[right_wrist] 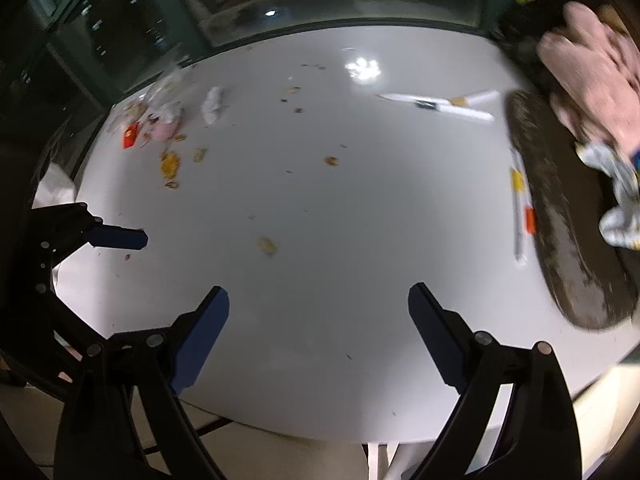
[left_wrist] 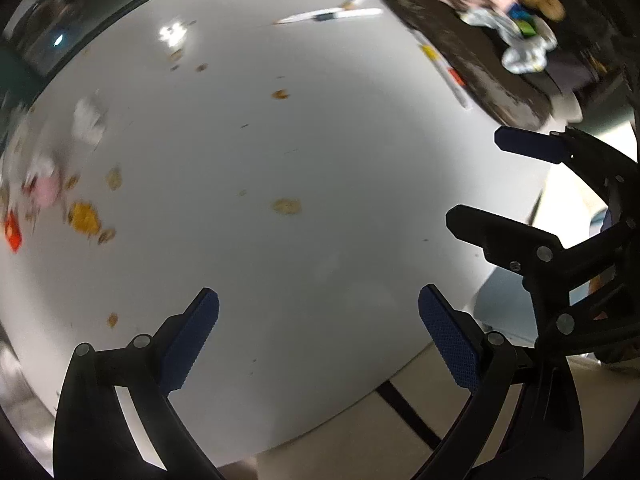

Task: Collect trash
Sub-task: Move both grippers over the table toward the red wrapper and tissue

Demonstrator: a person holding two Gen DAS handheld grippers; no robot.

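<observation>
No lettering is legible anywhere. Both grippers hang empty, jaws wide apart, over a white counter [right_wrist: 360,208]: the left gripper [left_wrist: 318,340] and the right gripper [right_wrist: 319,340]. Trash lies scattered: a far-left pile with a red wrapper [right_wrist: 130,136], a crumpled tissue [right_wrist: 212,105], yellow crumbs [right_wrist: 169,163] and white sachets [right_wrist: 440,105]. A dark bag [right_wrist: 572,240] holding crumpled wrappers [right_wrist: 616,208] sits at right. Only the right wrist view shows dark windows [right_wrist: 120,20].

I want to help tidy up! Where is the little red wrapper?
The red wrapper lies at the table's far left in the right wrist view, beside the pink wrapper, past the yellow crumbs.
</observation>
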